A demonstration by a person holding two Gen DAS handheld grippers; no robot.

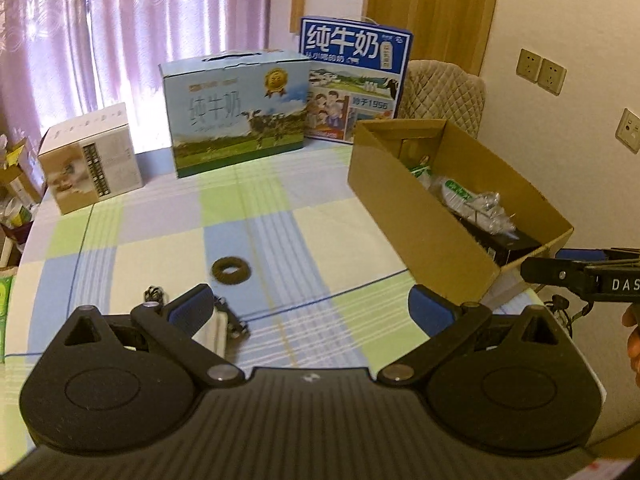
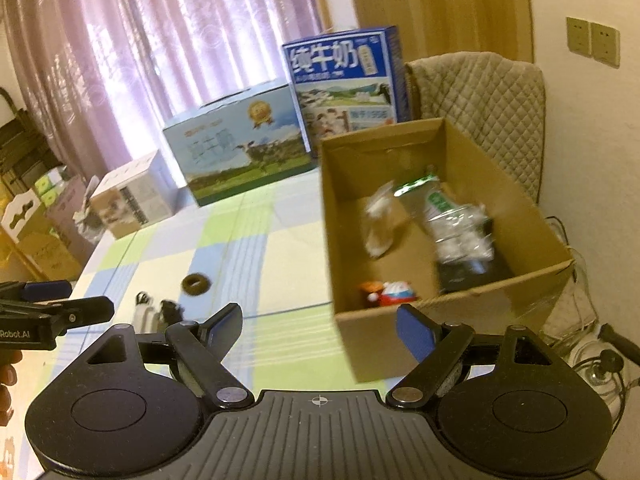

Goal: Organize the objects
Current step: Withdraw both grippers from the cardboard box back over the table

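Left wrist: checked tablecloth (image 1: 256, 216), pink curtains (image 1: 120, 32) bkgd.

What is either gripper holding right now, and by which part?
Nothing. The left gripper and right gripper are both open and empty.

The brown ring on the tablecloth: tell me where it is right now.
In the left wrist view the brown ring lies flat on the checked tablecloth, just ahead of the open left gripper, left of the cardboard box and clear of it.
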